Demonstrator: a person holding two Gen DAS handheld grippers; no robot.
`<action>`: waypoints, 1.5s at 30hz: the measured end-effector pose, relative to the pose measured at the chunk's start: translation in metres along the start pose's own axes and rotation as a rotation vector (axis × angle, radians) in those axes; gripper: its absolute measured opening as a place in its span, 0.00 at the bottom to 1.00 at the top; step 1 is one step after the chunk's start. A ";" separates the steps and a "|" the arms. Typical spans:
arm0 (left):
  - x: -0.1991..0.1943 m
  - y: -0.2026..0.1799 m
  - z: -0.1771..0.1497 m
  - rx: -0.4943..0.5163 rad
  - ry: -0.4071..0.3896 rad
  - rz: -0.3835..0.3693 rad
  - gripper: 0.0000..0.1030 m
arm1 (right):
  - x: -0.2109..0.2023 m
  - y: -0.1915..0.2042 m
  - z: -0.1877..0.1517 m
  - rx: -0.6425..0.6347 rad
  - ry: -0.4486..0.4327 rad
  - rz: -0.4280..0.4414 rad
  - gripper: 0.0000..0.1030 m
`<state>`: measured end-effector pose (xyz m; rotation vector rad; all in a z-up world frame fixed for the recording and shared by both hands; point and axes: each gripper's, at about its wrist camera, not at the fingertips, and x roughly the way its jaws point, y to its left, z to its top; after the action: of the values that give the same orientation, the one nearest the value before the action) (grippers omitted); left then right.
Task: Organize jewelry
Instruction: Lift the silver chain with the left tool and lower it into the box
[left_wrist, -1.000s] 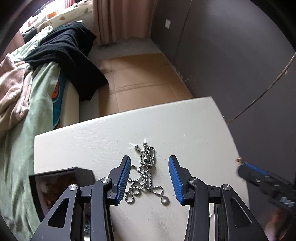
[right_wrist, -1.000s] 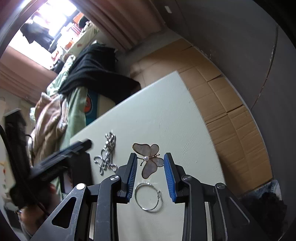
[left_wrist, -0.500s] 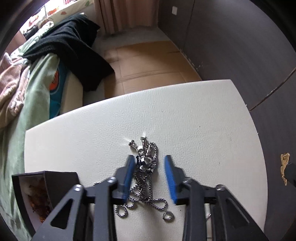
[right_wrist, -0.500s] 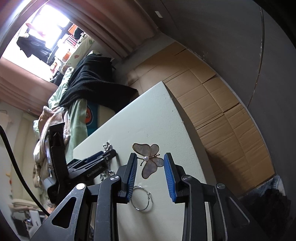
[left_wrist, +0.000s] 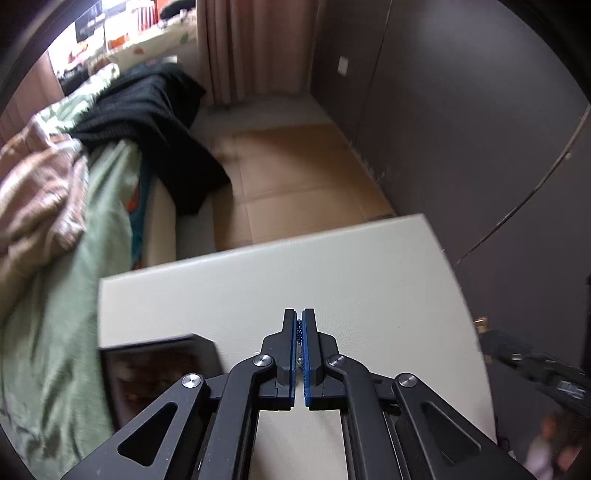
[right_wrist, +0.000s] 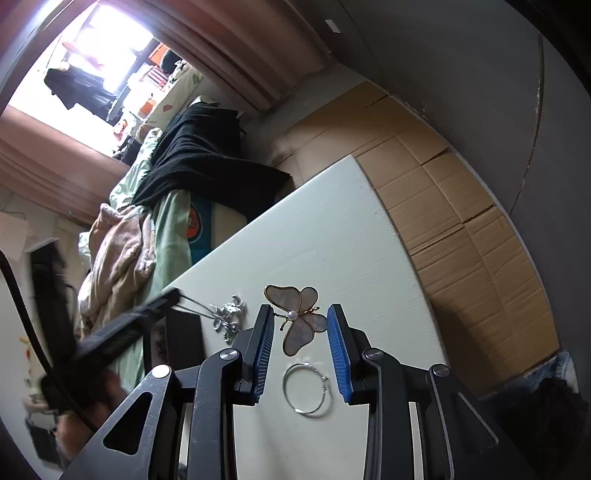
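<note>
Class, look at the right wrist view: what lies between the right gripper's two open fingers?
Right wrist view: the butterfly brooch near the right gripper's fingertips and the silver hoop nearer the camera, both on the white table.

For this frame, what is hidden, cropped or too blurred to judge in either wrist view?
- Left wrist: most of the chain is hidden between the shut left gripper fingers; only a few beads show.
- Left wrist: the contents of the dark box are motion-blurred.
- Right wrist: the left gripper's tip is blurred, so its grip on the chain can't be judged.
- Right wrist: the box is mostly hidden behind that blurred gripper.

Shiny metal chain and hoop, glossy shell-like butterfly brooch, matt grained white tabletop, corrugated cardboard floor.
</note>
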<state>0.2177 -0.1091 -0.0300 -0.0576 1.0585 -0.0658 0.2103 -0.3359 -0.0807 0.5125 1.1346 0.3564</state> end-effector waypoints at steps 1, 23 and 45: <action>-0.010 0.001 0.002 0.005 -0.017 -0.001 0.02 | 0.000 0.001 -0.001 -0.002 0.001 0.003 0.30; -0.202 0.020 0.038 0.028 -0.388 0.069 0.02 | -0.015 0.040 -0.009 -0.065 -0.042 0.099 0.30; -0.311 0.044 0.054 0.037 -0.580 0.164 0.02 | -0.014 0.065 -0.020 -0.133 -0.032 0.113 0.30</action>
<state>0.1141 -0.0385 0.2626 0.0425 0.4794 0.0772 0.1854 -0.2848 -0.0400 0.4641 1.0456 0.5167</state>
